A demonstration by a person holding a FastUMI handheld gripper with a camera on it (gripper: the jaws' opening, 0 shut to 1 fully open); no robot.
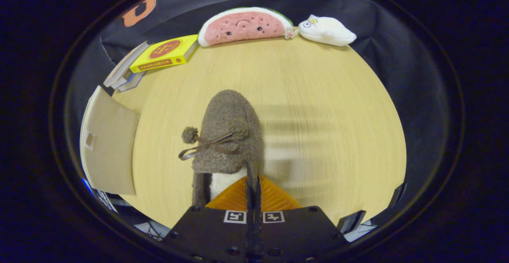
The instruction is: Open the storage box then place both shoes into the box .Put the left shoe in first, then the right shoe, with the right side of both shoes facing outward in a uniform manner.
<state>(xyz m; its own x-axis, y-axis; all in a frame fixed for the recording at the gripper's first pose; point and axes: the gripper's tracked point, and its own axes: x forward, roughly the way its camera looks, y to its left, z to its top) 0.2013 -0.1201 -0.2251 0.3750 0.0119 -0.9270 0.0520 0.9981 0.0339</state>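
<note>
Fuzzy brown shoe hung from my tongs, pinched tight on its heel rim, toe pointing straight ahead above the tabletop; the beige box stood off to my left.

Slipper: fuzzy grey-brown boucle, dark brown ribbon bow, matching pom-pom, cream-white lining at the opening. Gripper: orange ribbed fingers closed together on the slipper's grey-brown edge; body black, with two small black-and-white square markers. Table: pale yellow wood, fine straight grain. Storage box: plain tan-beige panel, one small brown square patch. Book: bright yellow cover with a red round emblem, red band along the spine; grey and white books beneath. Watermelon plush: pink face, dark dot eyes and seeds, white rim, thin green edge. Plush animal: white, a touch of yellow near the eye.
</note>
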